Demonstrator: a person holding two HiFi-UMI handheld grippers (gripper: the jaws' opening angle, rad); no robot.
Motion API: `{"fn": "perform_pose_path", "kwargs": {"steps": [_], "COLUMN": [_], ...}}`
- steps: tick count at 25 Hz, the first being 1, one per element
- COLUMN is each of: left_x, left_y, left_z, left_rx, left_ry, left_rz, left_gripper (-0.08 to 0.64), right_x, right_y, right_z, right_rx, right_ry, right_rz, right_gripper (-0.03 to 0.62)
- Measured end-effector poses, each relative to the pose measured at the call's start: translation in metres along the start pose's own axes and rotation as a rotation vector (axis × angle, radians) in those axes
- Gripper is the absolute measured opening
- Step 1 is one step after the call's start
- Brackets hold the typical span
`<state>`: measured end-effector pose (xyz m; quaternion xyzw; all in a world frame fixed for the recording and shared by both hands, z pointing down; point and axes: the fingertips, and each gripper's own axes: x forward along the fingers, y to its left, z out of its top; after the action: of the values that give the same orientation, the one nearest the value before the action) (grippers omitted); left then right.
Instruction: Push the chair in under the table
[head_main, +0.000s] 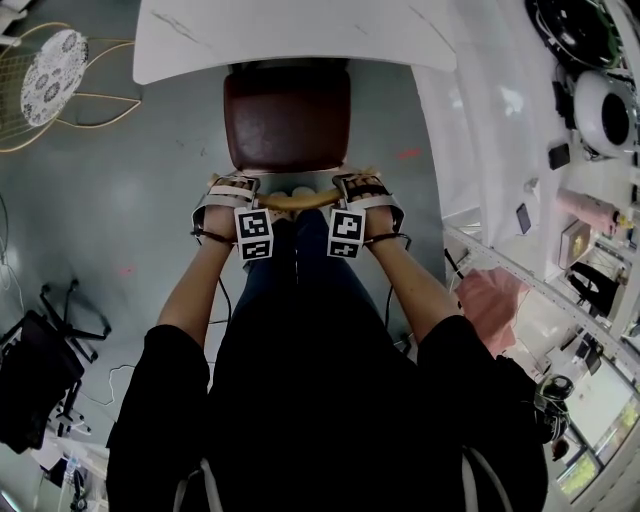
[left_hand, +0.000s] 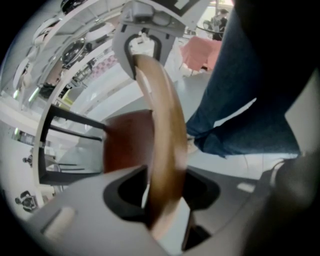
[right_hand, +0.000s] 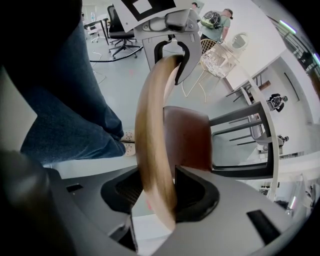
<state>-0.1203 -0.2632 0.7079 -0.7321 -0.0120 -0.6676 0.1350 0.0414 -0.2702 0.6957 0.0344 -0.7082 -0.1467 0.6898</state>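
Chair (head_main: 287, 115) is sitting partly under the table (head_main: 290, 35); left gripper (head_main: 232, 186) and right gripper (head_main: 362, 186) are clamping its wooden back rail (head_main: 297, 200).

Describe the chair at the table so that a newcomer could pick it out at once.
Start at the white table at the top of the head view. The chair stands at its near edge. Unlike the gold wire chair at left, it has a reddish-brown seat and a curved wooden back rail.
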Motion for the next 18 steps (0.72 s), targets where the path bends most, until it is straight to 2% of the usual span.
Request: {"fn": "perform_pose_path", "kwargs": {"steps": [5, 12, 18], "left_x": [0.004, 0.013, 0.017], "left_y": [0.009, 0.056, 0.080], "left_z": [0.003, -0.005, -0.003], "left_rx": [-0.011, -0.033, -0.057], "left_ry": [0.009, 0.047, 0.050], "left_rz": [0.017, 0.047, 0.029], "left_gripper": [0.187, 0.183, 0.189], "right_x": [0.004, 0.016, 0.023], "right_y": [-0.009, -0.052, -0.077], "right_z": [-0.007, -0.018, -0.030], "right_rx": [0.006, 0.034, 0.013], "right_ry": [0.014, 0.032, 0.047], "right_rz": [-0.002, -0.009, 0.006], "right_gripper": [0.190, 0.190, 0.190]}}
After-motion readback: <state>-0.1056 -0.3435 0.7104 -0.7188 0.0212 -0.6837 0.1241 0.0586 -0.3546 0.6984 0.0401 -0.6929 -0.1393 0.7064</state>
